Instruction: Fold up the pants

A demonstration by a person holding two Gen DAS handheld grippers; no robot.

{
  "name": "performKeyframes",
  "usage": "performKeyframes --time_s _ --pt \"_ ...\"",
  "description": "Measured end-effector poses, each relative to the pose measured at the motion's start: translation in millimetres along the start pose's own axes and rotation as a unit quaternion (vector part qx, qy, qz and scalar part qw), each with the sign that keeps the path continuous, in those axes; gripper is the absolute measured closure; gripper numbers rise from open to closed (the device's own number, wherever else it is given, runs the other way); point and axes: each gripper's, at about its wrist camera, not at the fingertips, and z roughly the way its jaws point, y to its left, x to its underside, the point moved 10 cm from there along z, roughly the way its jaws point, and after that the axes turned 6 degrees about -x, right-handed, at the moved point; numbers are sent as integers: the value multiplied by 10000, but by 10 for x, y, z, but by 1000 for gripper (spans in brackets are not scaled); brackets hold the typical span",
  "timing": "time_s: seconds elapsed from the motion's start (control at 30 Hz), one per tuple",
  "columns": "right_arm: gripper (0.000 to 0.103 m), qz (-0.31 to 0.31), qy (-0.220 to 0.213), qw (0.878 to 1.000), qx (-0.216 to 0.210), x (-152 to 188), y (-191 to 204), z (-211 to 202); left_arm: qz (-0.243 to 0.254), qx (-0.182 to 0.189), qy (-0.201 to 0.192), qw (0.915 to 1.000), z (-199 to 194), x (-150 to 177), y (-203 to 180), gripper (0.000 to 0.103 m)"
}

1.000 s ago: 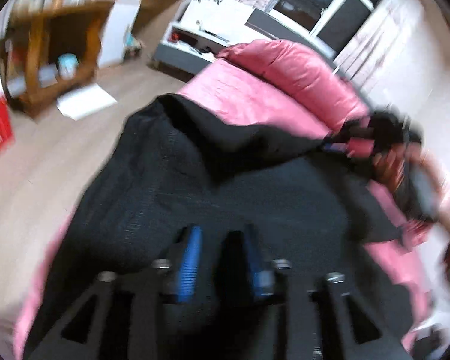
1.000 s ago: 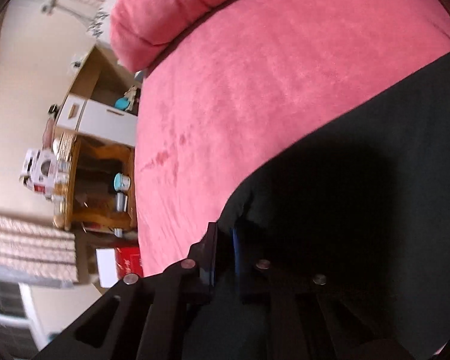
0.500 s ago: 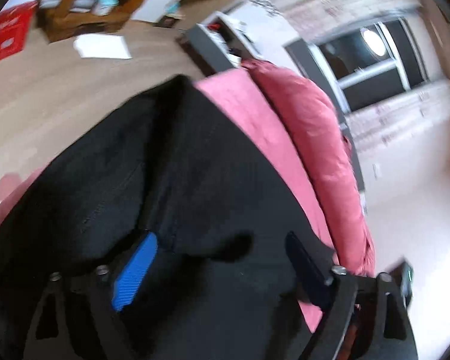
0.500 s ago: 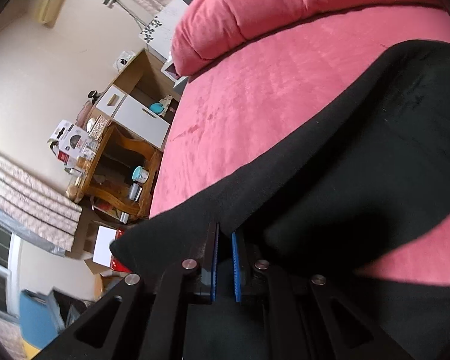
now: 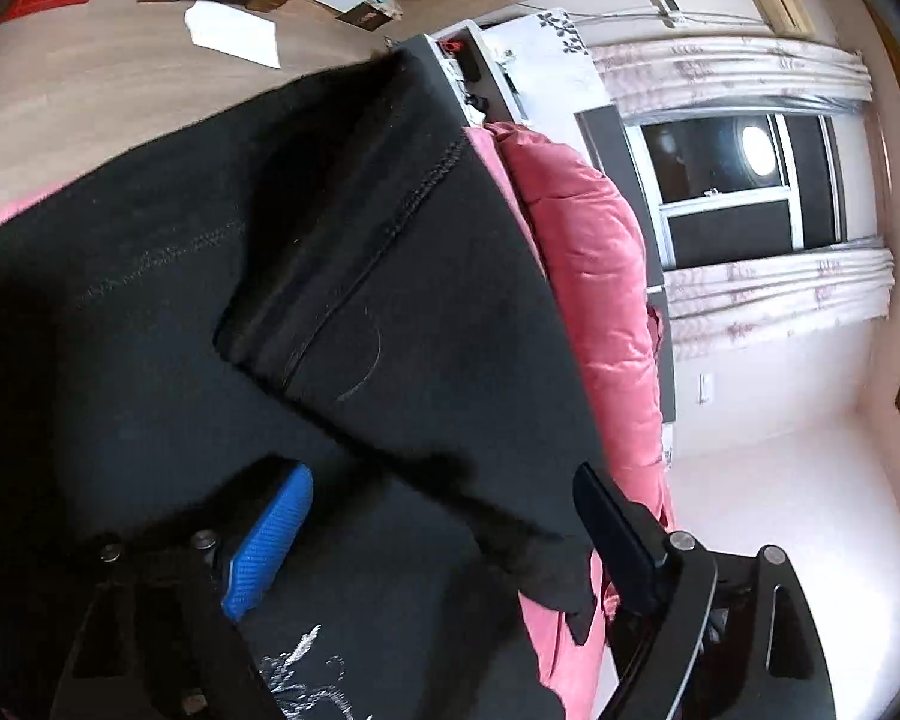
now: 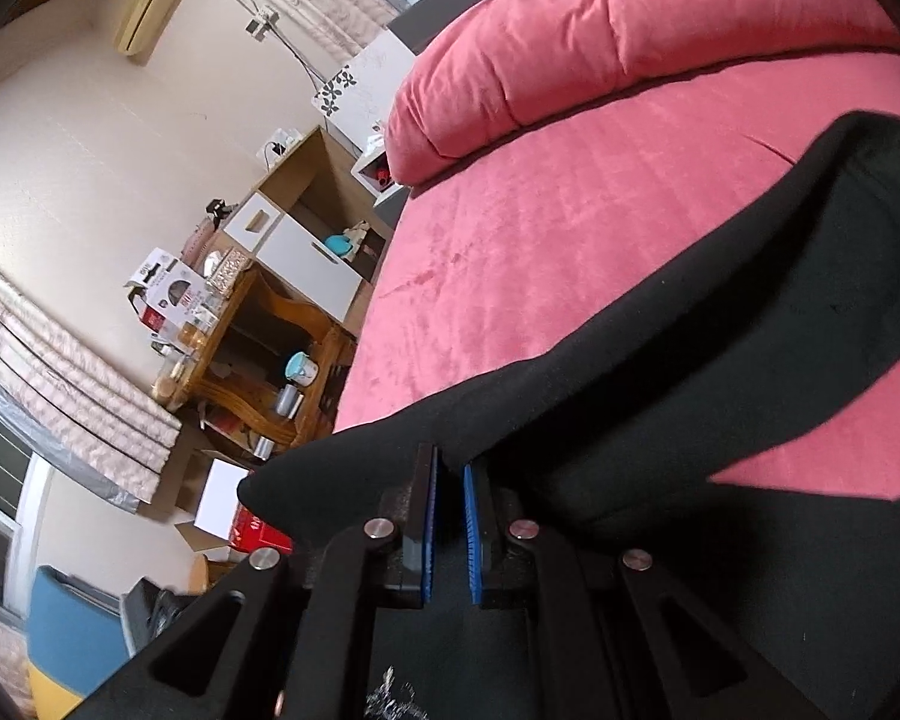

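1. Your black pants (image 5: 342,312) lie folded over on the pink bedspread (image 6: 540,252), filling the lower left and centre of the left wrist view.
2. Your left gripper (image 5: 444,516) is opening wide above the cloth, pinching nothing; a second ago it stood half closed.
3. Your right gripper (image 6: 450,516) stays pinched on the pants' edge at lower centre.
4. Pink duvet (image 6: 600,30) upper right, wooden shelf (image 6: 252,372) at left, window (image 5: 732,180) beyond.
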Motion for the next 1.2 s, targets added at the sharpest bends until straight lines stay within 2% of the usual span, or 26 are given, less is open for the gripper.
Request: performKeyframes --time_s 0.1,0.17,0.23,0.3,0.4,0.47,0.5,0.53,0.57,0.67,0.73,0.8,0.87,0.93,1.0,1.07,1.1,1.17,1.2 --pt "95 27 -82 9999 -66 65 10 -152 -403 -18 -270 9988 -45 -76 107 15" --pt "95 31 -136 9999 -60 102 -13 -235 -665 -97 -435 9968 -129 -138 227 24" --pt "96 85 -157 9998 -16 140 -95 -295 -667 -141 -469 9966 -210 -154 290 42" --pt "97 232 -193 9995 38 160 -194 -323 -513 -240 -551 9969 -319 -172 337 47" --pt "97 605 -180 9980 -44 199 -325 -321 -181 -541 -809 9951 -493 -191 422 46" --pt "97 718 -116 9973 -114 233 -357 -292 80 -884 -962 9914 -526 -279 501 38" --pt "96 730 -70 9972 -163 252 -359 -270 191 -1091 -1026 9885 -522 -330 533 26" --pt "94 710 -37 9974 -146 265 -358 -250 303 -1245 -1007 9866 -481 -378 544 22" --pt "93 697 15 9975 -125 283 -358 -235 363 -1262 -942 9869 -437 -436 550 22" --pt "89 784 196 9966 -150 348 -401 -198 322 -1029 -734 9915 -269 -559 387 22" --pt "71 843 224 9962 -71 364 -451 -189 2 -721 -702 9949 -165 -699 259 15" --pt "67 857 233 9961 -11 364 -492 -184 -347 -608 -610 9957 -57 -825 213 10" --pt "67 786 265 9965 32 348 -513 -173 -749 -474 -483 9949 86 -1005 100 10" --pt "67 734 280 9969 63 348 -495 -150 -1093 -341 -537 9920 114 -1141 42 9" --pt "67 698 292 9971 64 345 -485 -129 -1303 -399 -494 9894 183 -1227 -9 7" --pt "67 656 326 9973 73 343 -485 -100 -1308 -796 -99 9882 331 -1249 58 8" --pt "67 640 343 9973 72 350 -502 -99 -1324 -878 170 9872 410 -1208 98 9" --pt "67 640 389 9971 94 361 -519 -54 -1452 -744 542 9851 571 -1156 94 14" --pt "67 621 413 9972 111 369 -530 -34 -1491 -777 538 9843 584 -1153 105 20"
